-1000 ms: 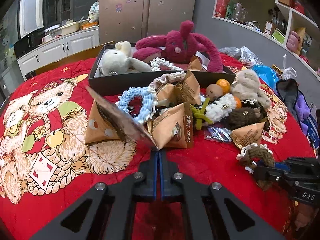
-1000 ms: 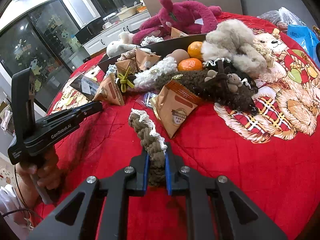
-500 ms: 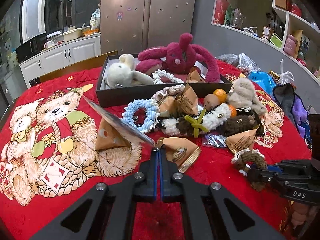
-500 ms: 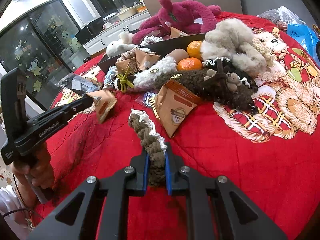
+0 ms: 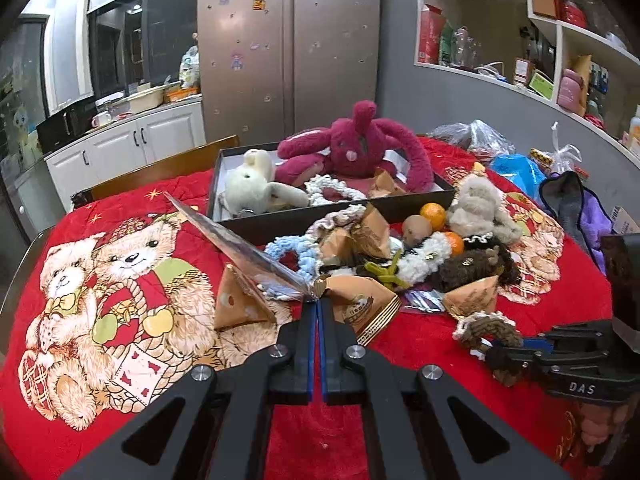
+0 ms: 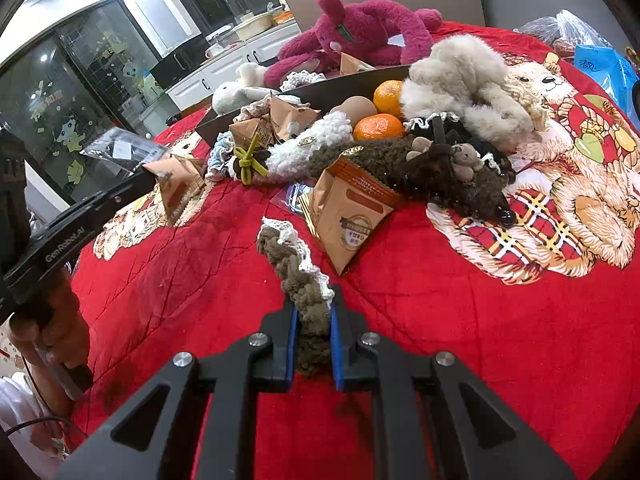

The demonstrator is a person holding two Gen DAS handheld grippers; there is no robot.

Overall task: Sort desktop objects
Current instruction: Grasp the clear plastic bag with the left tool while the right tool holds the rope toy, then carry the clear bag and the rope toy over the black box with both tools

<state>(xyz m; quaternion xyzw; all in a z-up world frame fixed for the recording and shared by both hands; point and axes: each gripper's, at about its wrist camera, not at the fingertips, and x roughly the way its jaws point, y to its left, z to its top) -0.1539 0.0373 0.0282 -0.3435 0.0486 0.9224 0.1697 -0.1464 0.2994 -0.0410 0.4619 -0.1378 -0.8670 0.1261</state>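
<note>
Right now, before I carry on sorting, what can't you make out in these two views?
- Left wrist view: the black box floor, hidden by the magenta plush and white plush.
- Left wrist view: print on the clear packet, seen edge-on in the left gripper.
- Right wrist view: lower end of the brown scrunchie, hidden inside the right gripper.

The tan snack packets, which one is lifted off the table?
The snack packet pinched by the left gripper; the others lie on the red cloth.

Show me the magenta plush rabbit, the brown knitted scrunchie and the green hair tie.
magenta plush rabbit [image 5: 352,148], left wrist view, on its face.
brown knitted scrunchie [image 6: 298,276], right wrist view, on the knit just ahead of the fingers.
green hair tie [image 6: 249,159], right wrist view, on its knot.
</note>
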